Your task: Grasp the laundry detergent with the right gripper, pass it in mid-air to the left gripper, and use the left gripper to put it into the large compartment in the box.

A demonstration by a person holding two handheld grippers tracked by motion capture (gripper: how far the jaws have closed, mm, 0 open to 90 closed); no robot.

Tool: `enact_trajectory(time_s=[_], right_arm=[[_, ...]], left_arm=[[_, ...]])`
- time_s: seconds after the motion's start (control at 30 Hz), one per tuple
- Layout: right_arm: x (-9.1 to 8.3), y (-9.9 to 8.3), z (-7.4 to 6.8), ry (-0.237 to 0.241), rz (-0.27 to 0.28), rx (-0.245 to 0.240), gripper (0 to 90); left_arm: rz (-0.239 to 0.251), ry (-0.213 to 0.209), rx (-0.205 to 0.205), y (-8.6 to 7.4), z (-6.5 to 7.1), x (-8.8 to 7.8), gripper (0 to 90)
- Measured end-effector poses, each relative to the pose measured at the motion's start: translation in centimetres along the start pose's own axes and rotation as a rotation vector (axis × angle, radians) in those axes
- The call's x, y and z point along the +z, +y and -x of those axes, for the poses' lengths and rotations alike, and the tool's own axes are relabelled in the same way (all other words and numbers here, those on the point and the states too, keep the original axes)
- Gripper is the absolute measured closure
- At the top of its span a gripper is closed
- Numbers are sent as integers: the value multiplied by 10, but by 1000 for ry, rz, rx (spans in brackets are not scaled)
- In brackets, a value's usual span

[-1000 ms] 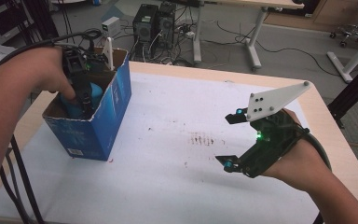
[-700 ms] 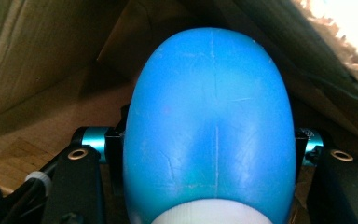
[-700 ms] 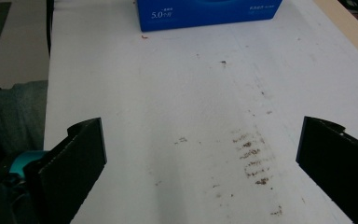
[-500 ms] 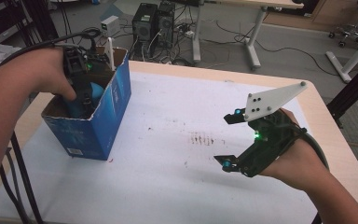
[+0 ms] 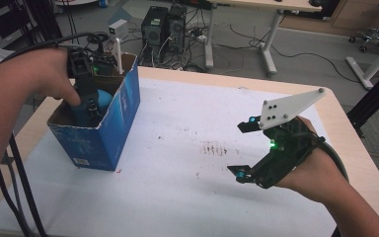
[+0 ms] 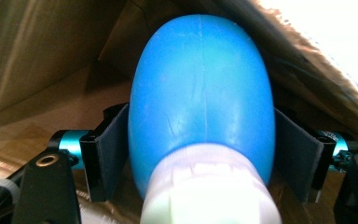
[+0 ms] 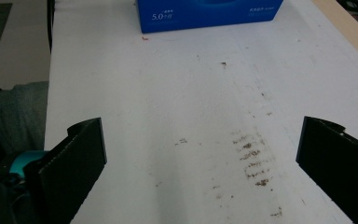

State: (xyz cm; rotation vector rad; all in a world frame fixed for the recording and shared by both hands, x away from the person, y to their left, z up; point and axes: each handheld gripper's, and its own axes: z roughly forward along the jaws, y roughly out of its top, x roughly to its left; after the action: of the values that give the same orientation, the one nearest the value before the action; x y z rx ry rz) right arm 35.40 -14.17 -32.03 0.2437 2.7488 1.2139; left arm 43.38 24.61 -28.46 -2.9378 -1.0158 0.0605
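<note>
Bulb, blue with a white neck, down inside box at ten o'clock on tabletop. Flanked by left tongs, jaws just widened, pads seemingly touching or barely off it; hard to tell. Could roll or tip against cardboard if brushed during withdrawal. Right tongs spread wide, empty, at four o'clock.

The box wall hides most of the blue bottle and the left gripper's tips in the high view. In the left gripper view the bottle's white cap is blurred and cut off by the bottom edge. The right gripper view crops the box at the top.
</note>
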Motion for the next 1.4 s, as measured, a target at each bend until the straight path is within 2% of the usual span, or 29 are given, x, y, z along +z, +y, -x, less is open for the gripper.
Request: enact_trajectory(time_s=[0.23, 0.3, 0.33, 0.4, 0.43, 0.6, 0.83, 0.93, 1.0, 1.03, 1.2, 1.3, 1.4], right_arm=[[-3, -1, 1, 9, 9, 2, 6], [-4, -1, 0, 11, 10, 4, 6], [-5, 0, 1, 11, 7, 2, 6], [-6, 0, 1, 14, 6, 1, 6], [-7, 0, 1, 13, 4, 3, 6], [-12, 1, 4, 15, -11, -7, 6], [-26, 4, 9, 35, -35, -15, 6], [-31, 5, 12, 32, -51, -15, 6], [-40, 6, 18, 25, -97, -15, 6], [-40, 6, 18, 25, -97, -15, 6], [-50, 7, 24, 32, -164, -20, 6], [-59, 9, 31, 44, -229, -33, 6], [-63, 11, 36, 46, -261, -38, 6]], left_arm=[[-12, 19, 22, -2, 7, -18, 212], [-12, 19, 22, -2, 7, -18, 200], [-2, 30, 32, -3, 9, -26, 187], [4, 36, 32, -4, 10, -30, 176], [14, 46, 42, -4, 12, -37, 171], [24, 57, 58, -5, 18, -53, 159], [69, 70, 94, -1, 30, -70, 67], [76, 62, 109, 3, 35, -73, 65], [79, 62, 126, 6, 39, -75, 51], [80, 63, 139, 8, 42, -76, 51], [85, 56, 192, 20, 53, -78, 46], [84, 46, 220, 27, 60, -78, 17], [87, 25, 257, 35, 67, -77, 17]])
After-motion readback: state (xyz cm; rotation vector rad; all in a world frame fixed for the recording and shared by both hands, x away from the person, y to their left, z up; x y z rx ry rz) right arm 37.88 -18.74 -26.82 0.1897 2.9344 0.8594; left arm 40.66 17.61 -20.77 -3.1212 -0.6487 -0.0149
